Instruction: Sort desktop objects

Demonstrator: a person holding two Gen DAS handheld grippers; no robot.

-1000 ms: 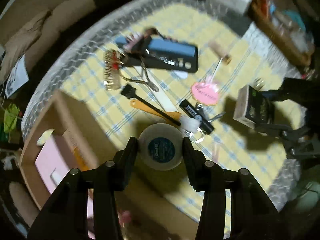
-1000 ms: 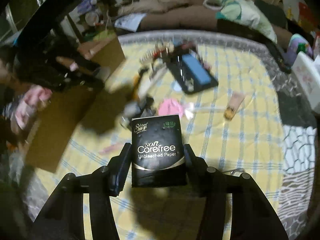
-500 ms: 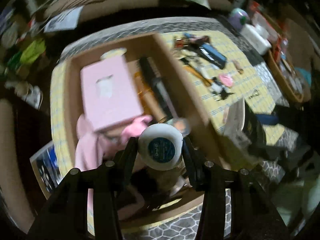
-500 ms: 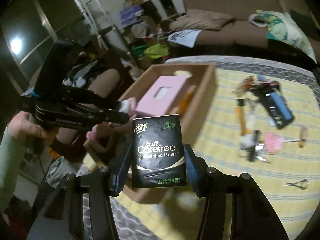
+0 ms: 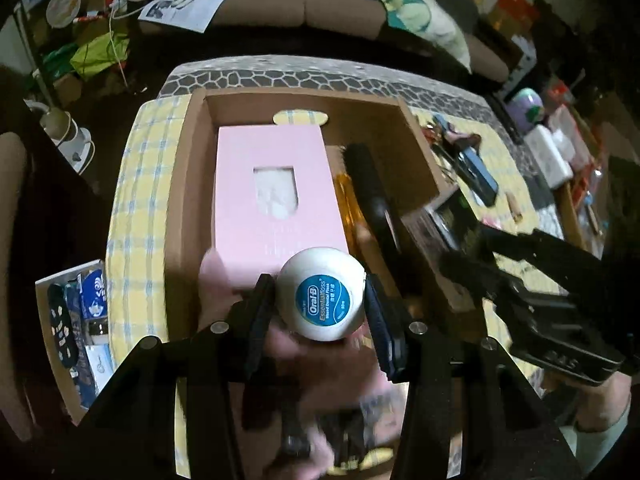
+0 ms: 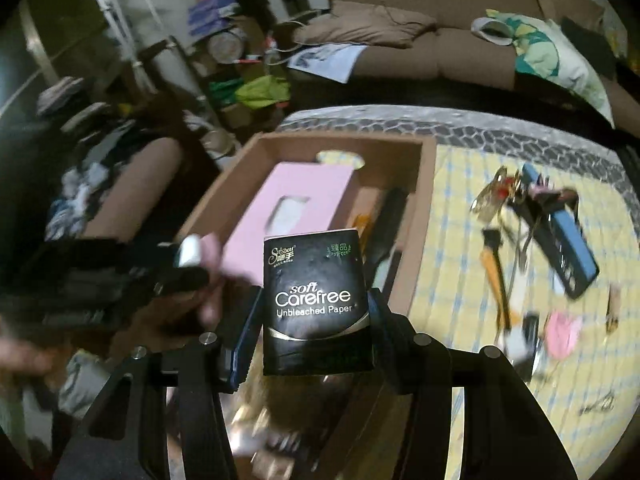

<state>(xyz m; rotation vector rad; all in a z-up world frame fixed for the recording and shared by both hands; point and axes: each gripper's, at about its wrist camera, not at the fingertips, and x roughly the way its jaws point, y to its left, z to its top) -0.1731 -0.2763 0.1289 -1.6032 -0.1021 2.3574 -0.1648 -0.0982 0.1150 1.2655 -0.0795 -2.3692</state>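
My left gripper (image 5: 321,300) is shut on a round white dental floss case (image 5: 322,294) with a blue label, held above the near end of a brown cardboard box (image 5: 304,101). In the box lie a pink tissue box (image 5: 272,188), an orange item and a long black item (image 5: 370,188). My right gripper (image 6: 316,304) is shut on a black tissue pack (image 6: 316,296), which hangs over the near right corner of the cardboard box (image 6: 426,200). The right gripper (image 5: 472,270) shows at the right of the left wrist view, the left gripper (image 6: 186,258) at the left of the right wrist view.
Loose items lie on the yellow checked cloth (image 6: 452,216) right of the box: a blue and black case (image 6: 568,256), an orange-handled tool (image 6: 494,268), a pink tag (image 6: 562,330), keys. A brown sofa (image 6: 420,40) stands behind. Books (image 5: 76,320) lie left of the table.
Both grippers have swung left from over the cluttered cloth to over the cardboard box, each still gripping its item. The left one has also rolled.
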